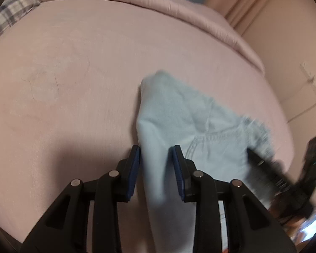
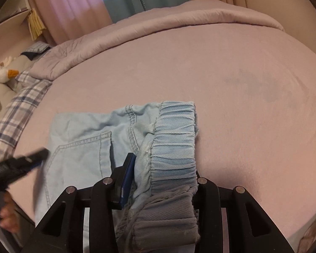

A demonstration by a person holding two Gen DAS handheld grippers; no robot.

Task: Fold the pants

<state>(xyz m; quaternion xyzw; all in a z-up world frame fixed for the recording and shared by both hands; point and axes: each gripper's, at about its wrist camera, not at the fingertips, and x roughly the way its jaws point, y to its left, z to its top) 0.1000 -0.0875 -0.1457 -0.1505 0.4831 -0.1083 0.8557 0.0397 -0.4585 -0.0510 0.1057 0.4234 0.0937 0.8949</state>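
Light blue denim pants (image 2: pixel 80 139) lie bunched on the pink bed, back pocket up. Their elastic waistband (image 2: pixel 174 130) runs up through my right gripper (image 2: pixel 164 164), which is shut on it; the band drapes over and hides the right finger, and only the left blue pad shows. In the left wrist view a fold of the pants (image 1: pixel 189 116) rises between the blue pads of my left gripper (image 1: pixel 155 149), which is shut on that fold. The other gripper shows blurred at each view's edge: the right gripper (image 1: pixel 263 164), the left gripper (image 2: pixel 31 158).
The pink sheet (image 1: pixel 73 84) spreads wide around the pants. A rolled pink duvet (image 2: pixel 158 27) lines the far edge. At the left lie a plaid pillow (image 2: pixel 21 105) and a white plush toy (image 2: pixel 2 78). Curtains (image 2: pixel 78 6) hang behind. A hand (image 2: pixel 6 217) shows at lower left.
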